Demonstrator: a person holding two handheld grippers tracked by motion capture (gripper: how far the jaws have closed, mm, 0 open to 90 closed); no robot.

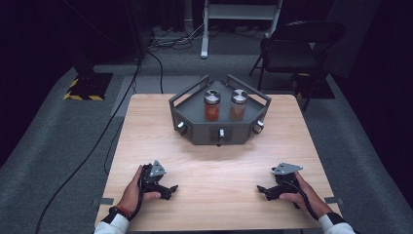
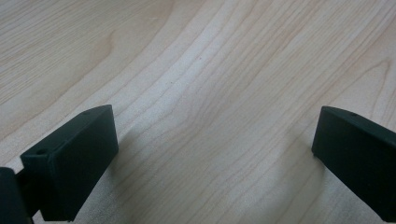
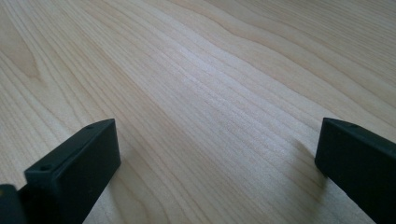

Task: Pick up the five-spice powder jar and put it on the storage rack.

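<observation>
A grey angular rack (image 1: 220, 130) stands at the far middle of the wooden table (image 1: 214, 165). On it stand two glass jars with metal lids: one with red-orange contents (image 1: 211, 106) and one with brown contents (image 1: 238, 105). My left gripper (image 1: 170, 190) rests on the near left of the table, open, jaws aimed inward. My right gripper (image 1: 263, 191) rests on the near right, open too. In the left gripper view the left gripper (image 2: 215, 140) has bare wood between its jaws. So does the right gripper (image 3: 217, 144) in the right gripper view.
The rack's front shows small knobs (image 1: 221, 132). A dark folding chair (image 1: 297, 46) stands beyond the table's far right corner. Cables (image 1: 97, 141) trail over the grey carpet at the left. A stand base with yellow-black tape (image 1: 87, 87) sits far left.
</observation>
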